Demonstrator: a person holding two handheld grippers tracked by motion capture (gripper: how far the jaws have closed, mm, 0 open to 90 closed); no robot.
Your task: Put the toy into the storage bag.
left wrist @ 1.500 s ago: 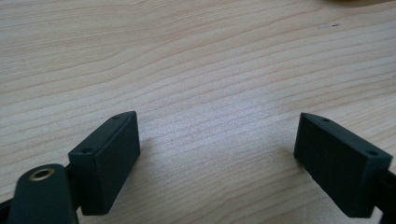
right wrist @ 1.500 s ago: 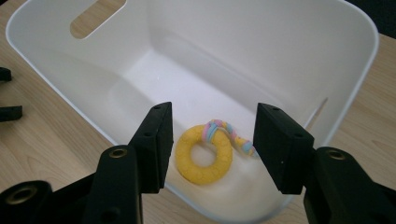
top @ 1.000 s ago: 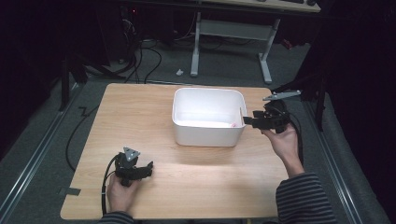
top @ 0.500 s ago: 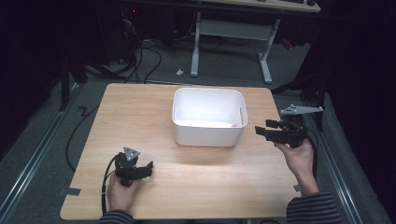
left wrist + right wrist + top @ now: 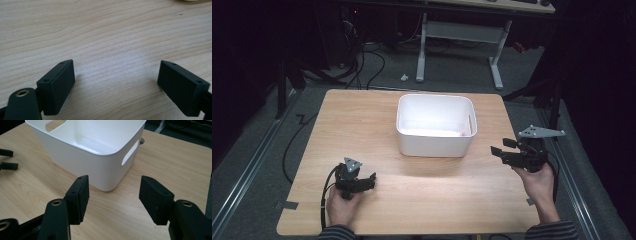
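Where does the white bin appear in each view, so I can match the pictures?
High view: white bin at table centre, toward the far edge.
Left gripper view: I cannot make it out; perhaps a pale sliver at the top right edge.
Right gripper view: upper centre, beyond the open tool.
Shared landmark: wooden tabletop.

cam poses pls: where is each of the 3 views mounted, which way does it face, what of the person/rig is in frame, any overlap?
High view: above the person's side, facing forward and down on the table; both hands, left gripper, right gripper.
Left gripper view: on the left gripper, close over bare wood; open jaws.
Right gripper view: on the right gripper, facing the white bin; open jaws.
Shared: bin and tabletop in the high and right gripper views.
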